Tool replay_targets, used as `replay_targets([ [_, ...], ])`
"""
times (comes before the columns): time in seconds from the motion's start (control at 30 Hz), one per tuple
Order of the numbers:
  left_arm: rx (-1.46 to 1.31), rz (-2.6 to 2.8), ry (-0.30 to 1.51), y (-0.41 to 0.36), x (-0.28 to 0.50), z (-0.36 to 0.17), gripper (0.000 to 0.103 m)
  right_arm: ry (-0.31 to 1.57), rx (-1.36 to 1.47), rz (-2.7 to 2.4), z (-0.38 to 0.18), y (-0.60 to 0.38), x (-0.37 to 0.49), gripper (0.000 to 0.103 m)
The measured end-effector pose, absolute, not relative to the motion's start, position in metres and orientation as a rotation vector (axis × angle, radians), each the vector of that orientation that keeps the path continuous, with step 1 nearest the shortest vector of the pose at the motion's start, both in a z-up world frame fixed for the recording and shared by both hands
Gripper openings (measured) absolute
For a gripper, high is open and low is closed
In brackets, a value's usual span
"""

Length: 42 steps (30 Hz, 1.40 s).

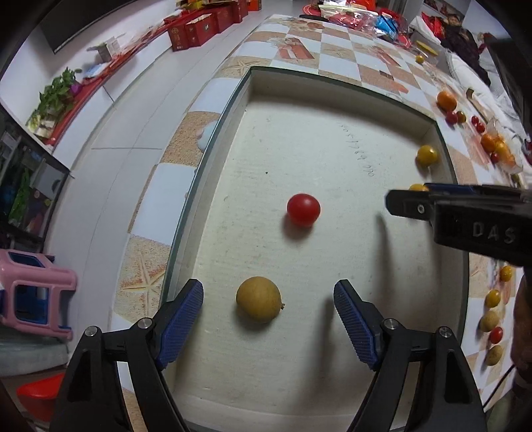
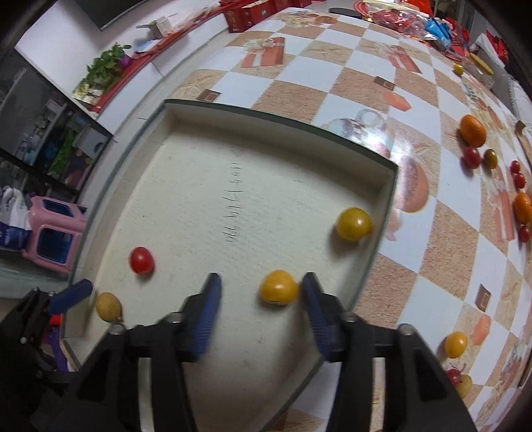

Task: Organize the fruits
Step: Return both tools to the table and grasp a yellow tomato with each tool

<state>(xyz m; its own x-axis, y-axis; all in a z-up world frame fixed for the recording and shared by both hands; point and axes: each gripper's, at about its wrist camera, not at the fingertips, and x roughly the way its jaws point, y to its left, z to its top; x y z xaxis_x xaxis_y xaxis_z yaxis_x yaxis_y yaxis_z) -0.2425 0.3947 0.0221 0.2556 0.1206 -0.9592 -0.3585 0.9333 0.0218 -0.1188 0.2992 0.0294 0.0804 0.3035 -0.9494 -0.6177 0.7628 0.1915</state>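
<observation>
A shallow white tray point(image 1: 332, 86) point(image 2: 299, 133) lies on the checkered table. In it are a red cherry tomato point(image 1: 303, 209) point(image 2: 141, 260), a tan round fruit point(image 1: 258, 299) point(image 2: 108, 306), a yellow tomato point(image 1: 427, 155) point(image 2: 353, 223) by the right wall, and an orange-yellow tomato point(image 2: 278, 287) point(image 1: 418, 187). My left gripper point(image 1: 268, 299) is open, its jaws either side of the tan fruit without touching it. My right gripper point(image 2: 261, 285) is open over the tray; the orange-yellow tomato lies between its jaws, close to the right finger point(image 2: 314, 305).
Loose fruit lies on the table right of the tray: oranges point(image 2: 472, 130), red tomatoes point(image 2: 471, 157) and yellow tomatoes point(image 2: 455, 344). Red boxes point(image 1: 196, 30) and packets stand at the table's far end. A pink stool point(image 1: 36, 292) stands on the floor to the left.
</observation>
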Motion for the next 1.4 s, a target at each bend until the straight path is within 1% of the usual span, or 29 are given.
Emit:
replay_targets([
  [0.07, -0.195, 0.33, 1.297, 0.391, -0.242, 0.018, 0.082, 1.322, -0.283, 0.714, 0.03, 0.301, -0.12, 0.069],
  [0.13, -0.201, 0.325, 1.302, 0.39, -0.243, 0.018, 0.082, 1.318, -0.254, 0.733, 0.036, 0.301, -0.121, 0.082],
  [0.23, -0.188, 0.316, 1.317, 0.387, -0.241, 0.018, 0.082, 1.289, -0.225, 0.73, 0.049, 0.296, -0.119, 0.085],
  [0.37, -0.154, 0.3, 1.319, 0.379, -0.233, 0.024, 0.082, 1.26, -0.187, 0.704, 0.063, 0.28, -0.113, 0.086],
  [0.57, -0.109, 0.248, 1.281, 0.359, -0.216, 0.043, 0.082, 1.252, -0.123, 0.569, 0.073, 0.223, -0.102, 0.086],
  [0.7, -0.091, 0.195, 1.253, 0.341, -0.2, 0.056, 0.082, 1.274, -0.091, 0.468, 0.071, 0.173, -0.103, 0.086],
  [0.97, -0.026, 0.069, 1.202, 0.295, -0.167, 0.077, 0.082, 1.333, -0.075, 0.289, 0.052, 0.084, -0.122, 0.087],
  [1.17, 0.011, -0.05, 1.211, 0.251, -0.139, 0.075, 0.082, 1.356, -0.06, 0.241, 0.037, 0.059, -0.135, 0.086],
  [1.4, -0.054, -0.115, 1.29, 0.217, -0.107, 0.046, 0.082, 1.321, -0.09, 0.254, 0.032, 0.058, -0.145, 0.085],
])
